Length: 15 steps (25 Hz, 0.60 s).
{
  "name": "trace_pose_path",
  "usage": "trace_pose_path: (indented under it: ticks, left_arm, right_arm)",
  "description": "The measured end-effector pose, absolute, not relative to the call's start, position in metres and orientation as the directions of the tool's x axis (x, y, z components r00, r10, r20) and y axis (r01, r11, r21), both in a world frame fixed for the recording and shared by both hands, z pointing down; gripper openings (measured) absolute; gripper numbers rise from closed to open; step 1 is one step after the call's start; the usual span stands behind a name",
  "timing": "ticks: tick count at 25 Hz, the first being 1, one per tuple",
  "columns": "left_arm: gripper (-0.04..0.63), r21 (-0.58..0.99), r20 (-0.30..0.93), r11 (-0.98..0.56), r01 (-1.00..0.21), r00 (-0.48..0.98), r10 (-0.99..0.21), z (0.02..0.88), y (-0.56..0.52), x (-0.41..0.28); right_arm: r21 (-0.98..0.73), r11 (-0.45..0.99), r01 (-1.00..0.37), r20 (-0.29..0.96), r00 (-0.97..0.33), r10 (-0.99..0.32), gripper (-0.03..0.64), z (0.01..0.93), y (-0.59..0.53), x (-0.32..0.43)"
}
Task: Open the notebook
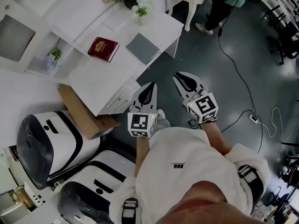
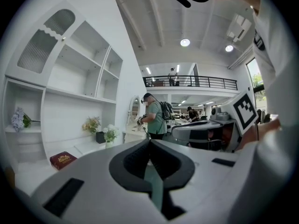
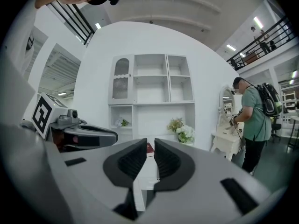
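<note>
A closed notebook (image 1: 103,48) with a dark red cover lies flat on a white tabletop (image 1: 93,76), front cover facing up. A gold emblem is stamped in the middle of the cover; its detail is too small to make out. Seen from above, the book sits skewed to the tabletop's edges, with a pale strip of page edges showing along one side. It lies toward the back of the tabletop, close to the white shelves (image 1: 56,45).
</note>
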<state>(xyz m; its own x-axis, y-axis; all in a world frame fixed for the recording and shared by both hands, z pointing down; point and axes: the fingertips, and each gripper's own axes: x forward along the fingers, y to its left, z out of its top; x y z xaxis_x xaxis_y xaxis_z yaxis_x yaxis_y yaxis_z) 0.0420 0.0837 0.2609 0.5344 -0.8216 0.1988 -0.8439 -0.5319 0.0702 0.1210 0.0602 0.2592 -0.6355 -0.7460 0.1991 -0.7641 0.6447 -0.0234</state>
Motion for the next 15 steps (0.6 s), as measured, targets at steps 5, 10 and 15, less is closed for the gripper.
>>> trace_pose_path:
  ticks: [5,10,15]
  left_arm:
    - [0.0,0.08,0.217,-0.551,-0.831,0.554,-0.804,0.27,0.059,0.027]
    - [0.0,0.092,0.225,-0.568,-0.818,0.572,-0.789,0.275,0.034,0.012]
    - [0.0,0.102,0.225,-0.573,-0.813,0.58,-0.783,0.28,0.01,-0.002]
  right_arm:
    - [-0.019,0.614,-0.789,0.217,-0.603,-0.768,0.035,0.269,0.035,0.109]
    - [-0.009,0.598,-0.802,0.233,-0.583,-0.778,0.035,0.275,0.012,0.096]
    - [-0.008,0.588,-0.809,0.253,-0.57,-0.782,0.035,0.283,-0.007,0.086]
